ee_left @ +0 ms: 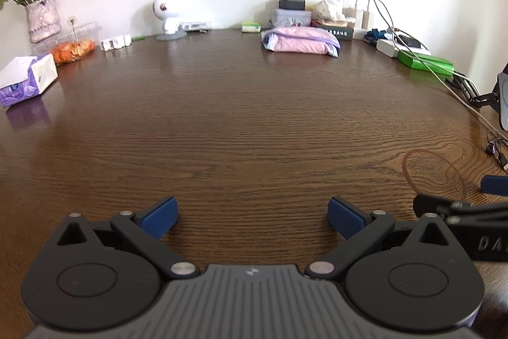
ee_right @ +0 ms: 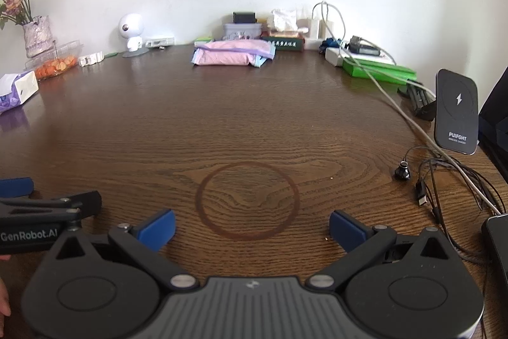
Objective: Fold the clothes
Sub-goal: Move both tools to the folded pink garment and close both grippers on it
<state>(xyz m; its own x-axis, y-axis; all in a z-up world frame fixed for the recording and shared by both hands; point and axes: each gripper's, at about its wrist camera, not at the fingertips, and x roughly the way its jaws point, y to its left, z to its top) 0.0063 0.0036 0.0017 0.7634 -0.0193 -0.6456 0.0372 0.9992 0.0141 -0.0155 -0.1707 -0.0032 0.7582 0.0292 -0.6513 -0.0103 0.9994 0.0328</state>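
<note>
Where frame edges crop them: tissue pack [ee_left: 27,78], charger [ee_right: 457,111]. Folded clothes [ee_left: 300,41] far back on worktop [ee_left: 247,123]; left gripper [ee_left: 252,216] and right gripper [ee_right: 252,229] both spread, empty.

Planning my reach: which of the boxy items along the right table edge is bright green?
The flat green box under the white cables, right of the white power brick; the upright wireless charger nearer us is dark grey.

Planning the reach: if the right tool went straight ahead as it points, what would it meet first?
Bare table most of the way; the right tool, open, would probably meet the folded pink clothes near the wall first, though depth is uncertain.
</note>
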